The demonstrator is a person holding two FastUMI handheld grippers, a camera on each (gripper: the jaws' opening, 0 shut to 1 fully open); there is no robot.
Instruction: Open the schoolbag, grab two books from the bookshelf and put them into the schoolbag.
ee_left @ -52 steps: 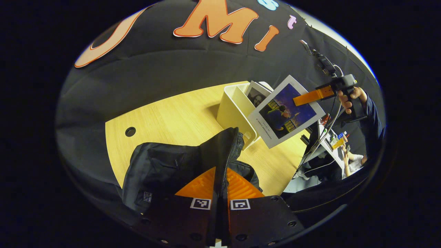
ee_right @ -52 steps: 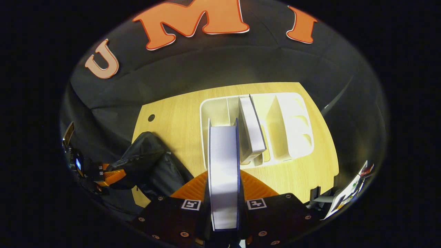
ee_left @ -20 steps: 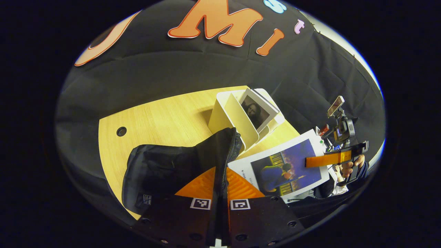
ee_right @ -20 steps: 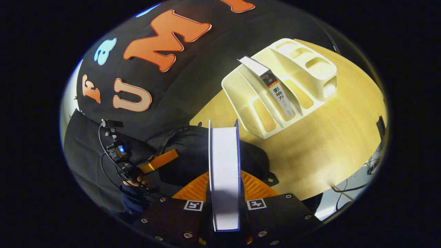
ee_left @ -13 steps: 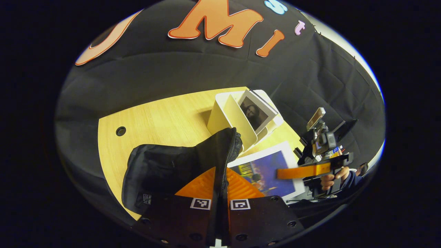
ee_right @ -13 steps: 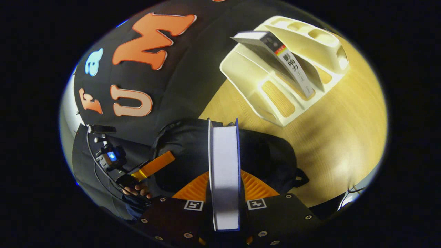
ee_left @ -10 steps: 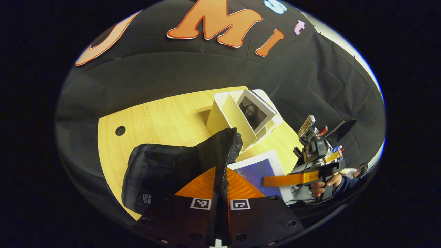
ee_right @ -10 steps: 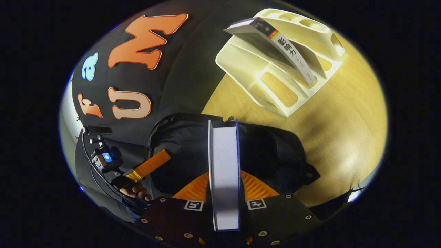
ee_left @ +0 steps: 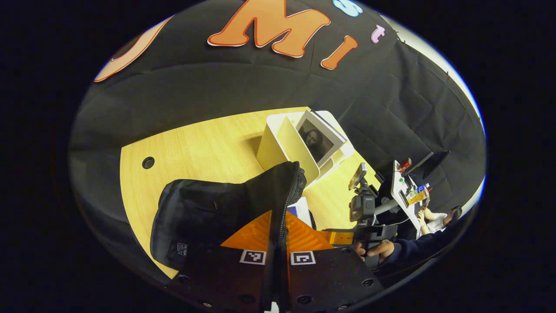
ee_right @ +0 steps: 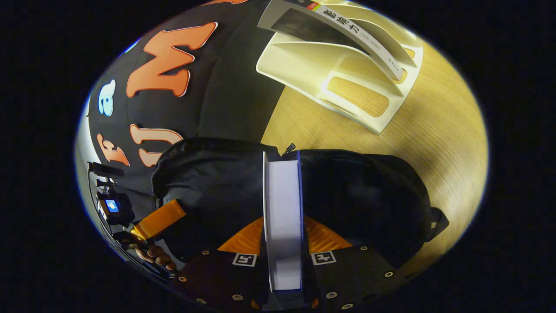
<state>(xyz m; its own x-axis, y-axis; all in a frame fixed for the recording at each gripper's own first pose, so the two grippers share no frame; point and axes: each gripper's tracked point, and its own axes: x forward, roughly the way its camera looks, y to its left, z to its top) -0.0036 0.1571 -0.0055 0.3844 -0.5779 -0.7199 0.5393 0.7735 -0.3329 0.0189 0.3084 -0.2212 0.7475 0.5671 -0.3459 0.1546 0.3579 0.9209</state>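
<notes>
Book (ee_right: pixel 282 217) clamped edge-on between right fingers (ee_right: pixel 321 237), long axis aimed into bag (ee_right: pixel 360 195) mouth; bag rim pinched by left fingers (ee_left: pixel 256 230).

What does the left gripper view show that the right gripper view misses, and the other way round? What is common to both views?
Left gripper view: the portrait cover of the shelved book, the round hole in the wooden table, and the left gripper shut on the schoolbag at its zipper edge.

Right gripper view: the shelved book's printed spine, the empty slots of the bookshelf, and the right gripper shut on the held book, which points toward the schoolbag.

Both: schoolbag, bookshelf, shelved book, wooden table.
</notes>
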